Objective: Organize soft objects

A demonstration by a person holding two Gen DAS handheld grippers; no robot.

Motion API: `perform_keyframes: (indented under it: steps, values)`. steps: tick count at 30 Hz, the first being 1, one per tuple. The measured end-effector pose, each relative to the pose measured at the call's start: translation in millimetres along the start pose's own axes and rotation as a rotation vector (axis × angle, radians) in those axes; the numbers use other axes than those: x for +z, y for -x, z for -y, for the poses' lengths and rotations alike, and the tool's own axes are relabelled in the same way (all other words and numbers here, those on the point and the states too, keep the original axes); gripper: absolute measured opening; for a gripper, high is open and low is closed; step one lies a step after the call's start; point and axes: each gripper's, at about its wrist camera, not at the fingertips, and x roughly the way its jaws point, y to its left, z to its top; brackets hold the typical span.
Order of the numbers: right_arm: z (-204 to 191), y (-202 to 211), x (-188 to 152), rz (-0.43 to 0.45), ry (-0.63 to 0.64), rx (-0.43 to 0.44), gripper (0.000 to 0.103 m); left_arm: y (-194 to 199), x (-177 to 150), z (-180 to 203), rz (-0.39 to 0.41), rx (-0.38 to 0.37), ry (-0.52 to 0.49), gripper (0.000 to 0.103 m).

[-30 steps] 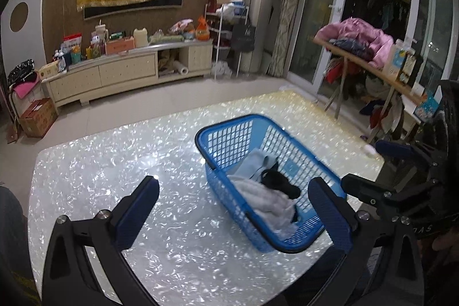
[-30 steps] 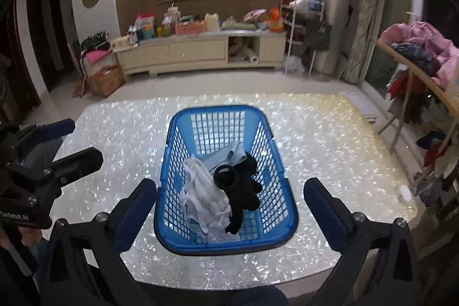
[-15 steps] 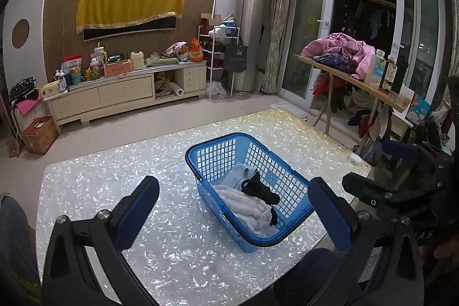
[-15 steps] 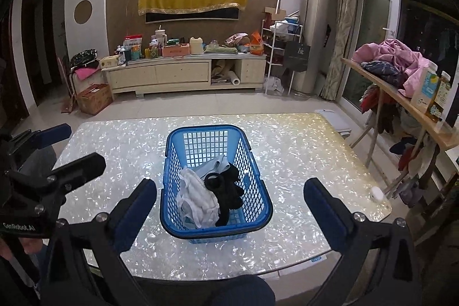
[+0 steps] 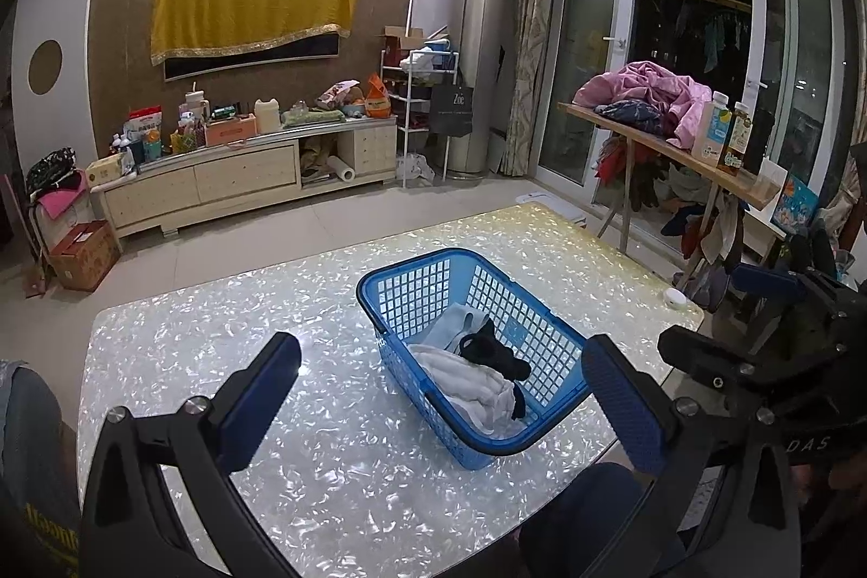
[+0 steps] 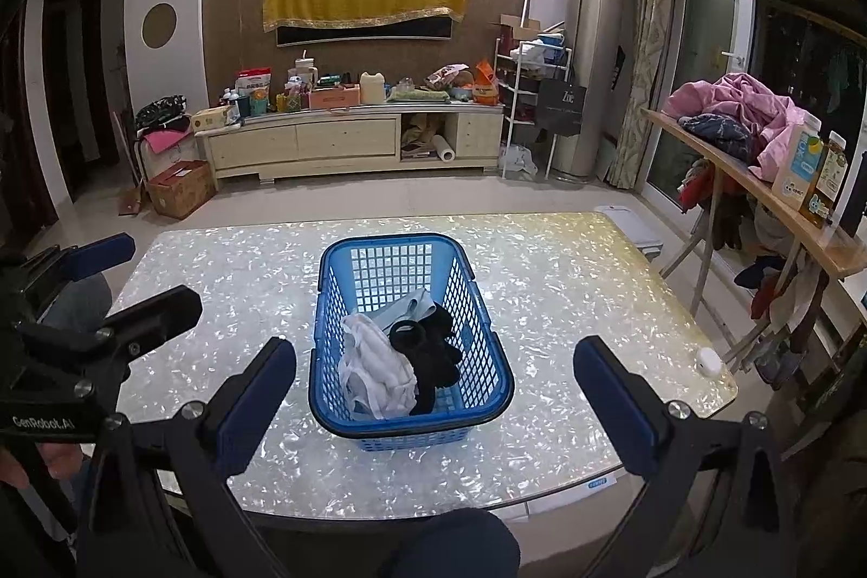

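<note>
"Zoe" on black bag [image 6: 566, 108]

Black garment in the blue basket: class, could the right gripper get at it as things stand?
Probably yes. The right gripper is open and empty, held back from the blue basket, whose top is open. The black garment lies on top beside the white cloth, with nothing covering it.

Pearly table [image 6: 569, 285] bearing blue basket [image 6: 490, 364], small white disc [image 6: 709, 359].
</note>
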Motion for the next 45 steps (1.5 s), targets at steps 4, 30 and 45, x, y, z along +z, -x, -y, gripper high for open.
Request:
perform_keyframes:
  steps: [4, 30, 45]
  values:
    - [-1.3, 0.2, -0.4, 0.001, 0.001, 0.003, 0.103, 3.1, -1.4, -2.1, 0.007, -0.005, 0.007, 0.103]
    - [-0.9, 2.6, -2.7, 0.000, 0.017, -0.008, 0.103, 3.2, -5.4, -2.9, 0.018, 0.049, -0.001, 0.103]
    - [2.4, 1.7, -2.7, -0.014, 0.022, -0.022, 0.103, 3.2, -5.6, -3.5, 0.021, 0.021, 0.006, 0.103]
